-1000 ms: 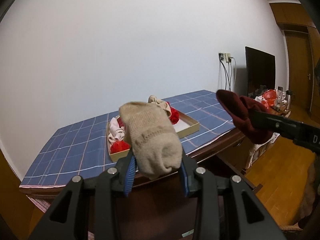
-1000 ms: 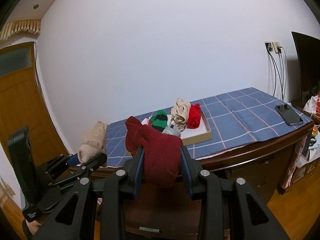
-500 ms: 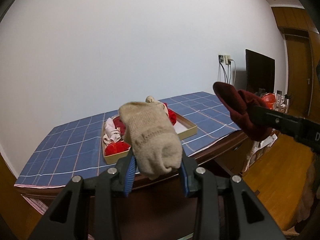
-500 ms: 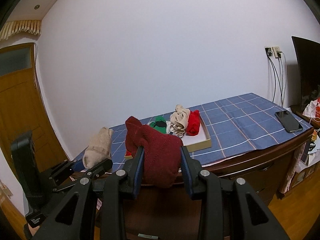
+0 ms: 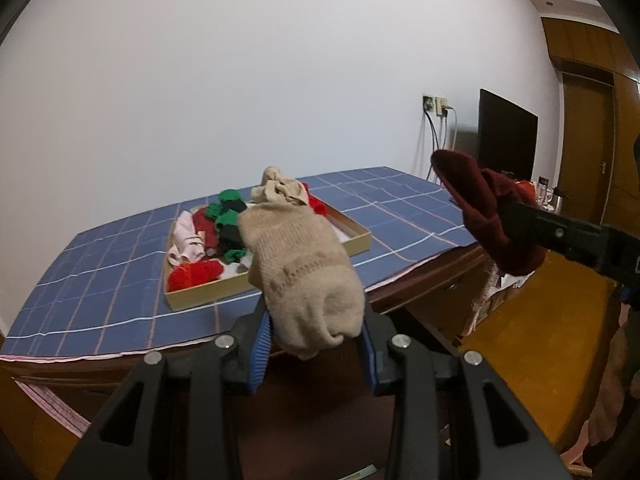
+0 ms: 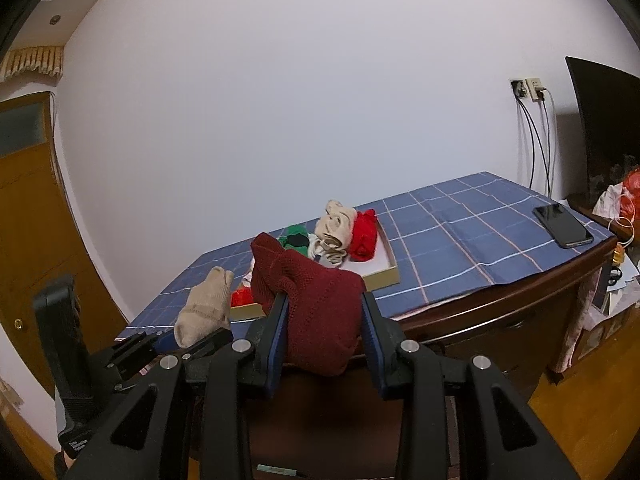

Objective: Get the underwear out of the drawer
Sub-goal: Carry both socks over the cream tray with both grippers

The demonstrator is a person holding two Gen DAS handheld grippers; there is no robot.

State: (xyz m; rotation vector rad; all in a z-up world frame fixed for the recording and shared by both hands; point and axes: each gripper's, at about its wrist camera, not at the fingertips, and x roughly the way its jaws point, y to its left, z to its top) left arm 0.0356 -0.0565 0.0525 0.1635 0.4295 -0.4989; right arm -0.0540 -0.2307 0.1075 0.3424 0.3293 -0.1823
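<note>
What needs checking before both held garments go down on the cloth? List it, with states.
1. Left gripper clamped on the beige garment: ok.
2. Right gripper clamped on the maroon garment: ok.
3. Both garments clear of the tray: ok.
4. Bare blue checked cloth right of the tray for setting down: ok.
5. Phone near the cloth's right end, away from that spot: ok.
6. Grippers apart from each other: ok.
</note>
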